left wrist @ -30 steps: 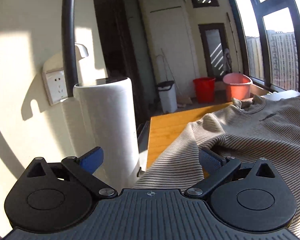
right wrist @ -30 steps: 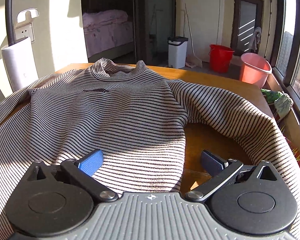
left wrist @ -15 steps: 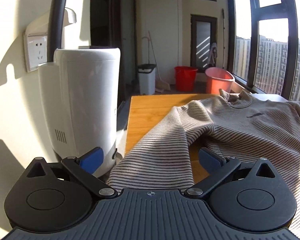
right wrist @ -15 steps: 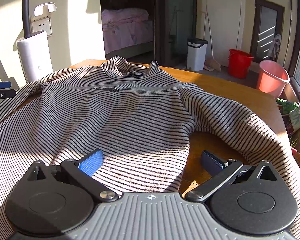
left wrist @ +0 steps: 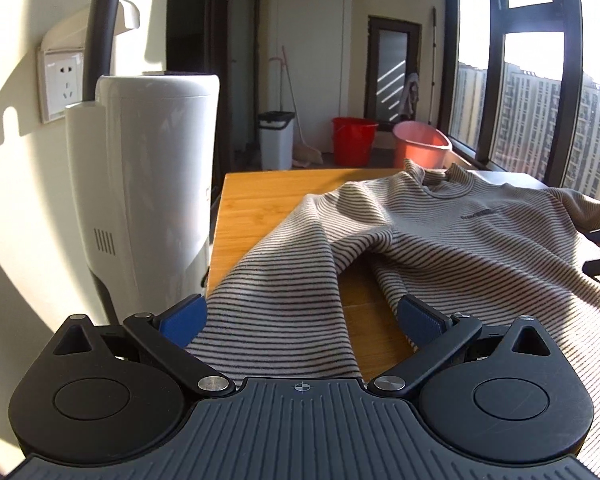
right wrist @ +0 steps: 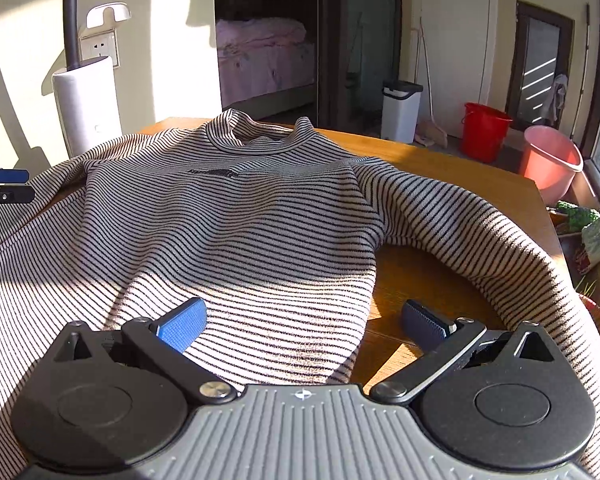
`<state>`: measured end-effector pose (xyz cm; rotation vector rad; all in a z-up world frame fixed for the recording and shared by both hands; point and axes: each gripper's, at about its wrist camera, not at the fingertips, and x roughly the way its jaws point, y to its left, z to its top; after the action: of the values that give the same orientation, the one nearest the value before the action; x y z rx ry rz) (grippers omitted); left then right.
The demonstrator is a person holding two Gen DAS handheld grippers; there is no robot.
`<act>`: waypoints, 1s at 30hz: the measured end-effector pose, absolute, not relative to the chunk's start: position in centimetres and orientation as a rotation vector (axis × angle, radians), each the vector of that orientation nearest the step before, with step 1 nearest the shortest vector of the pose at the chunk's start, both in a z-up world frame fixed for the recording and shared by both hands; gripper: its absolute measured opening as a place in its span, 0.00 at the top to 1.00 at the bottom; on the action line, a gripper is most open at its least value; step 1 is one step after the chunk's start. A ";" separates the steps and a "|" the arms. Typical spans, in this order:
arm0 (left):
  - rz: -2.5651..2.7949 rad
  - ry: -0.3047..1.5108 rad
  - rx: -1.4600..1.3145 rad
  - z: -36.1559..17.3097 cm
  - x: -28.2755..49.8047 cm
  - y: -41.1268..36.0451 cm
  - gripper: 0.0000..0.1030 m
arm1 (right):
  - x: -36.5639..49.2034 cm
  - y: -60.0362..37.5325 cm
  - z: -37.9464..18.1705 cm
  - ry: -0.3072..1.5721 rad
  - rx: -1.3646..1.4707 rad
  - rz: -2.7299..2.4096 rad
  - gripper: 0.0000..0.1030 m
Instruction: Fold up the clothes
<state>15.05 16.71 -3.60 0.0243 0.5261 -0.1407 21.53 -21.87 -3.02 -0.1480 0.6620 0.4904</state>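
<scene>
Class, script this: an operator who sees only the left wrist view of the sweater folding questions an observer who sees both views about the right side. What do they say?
Operator: My view catches only the tips of the right gripper. Is it open?
Observer: Yes. The right gripper is open and holds nothing. Its fingers straddle the bottom hem corner of the striped sweater.
Operator: Where does the sleeve on that side lie?
Observer: The right sleeve curves outward, then back toward the gripper, with bare table between it and the body.
</scene>
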 end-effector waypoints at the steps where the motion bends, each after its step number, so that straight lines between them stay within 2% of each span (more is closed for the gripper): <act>1: -0.141 0.520 0.018 -3.6 14.4 16.8 0.00 | 20.8 -22.1 -3.0 0.656 -0.146 0.484 0.00; 10: -0.151 0.506 -0.041 -3.5 10.4 17.6 0.00 | 15.4 -24.2 -3.4 0.576 -0.157 0.477 0.00; 20: -0.124 0.483 0.012 -3.0 11.7 17.0 0.00 | 17.2 -23.5 -3.3 0.651 -0.139 0.439 0.00; 24: -0.161 0.521 -0.061 -2.7 12.9 17.3 0.00 | 16.2 -23.8 -3.1 0.698 -0.121 0.404 0.00; 30: -0.233 0.542 0.014 -2.6 11.6 15.3 0.00 | 13.3 -25.0 -3.4 0.683 -0.104 0.388 0.00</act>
<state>11.64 15.26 -2.63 0.0138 0.5420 -0.2329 13.31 -24.96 -3.39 -0.1040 0.6830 0.3882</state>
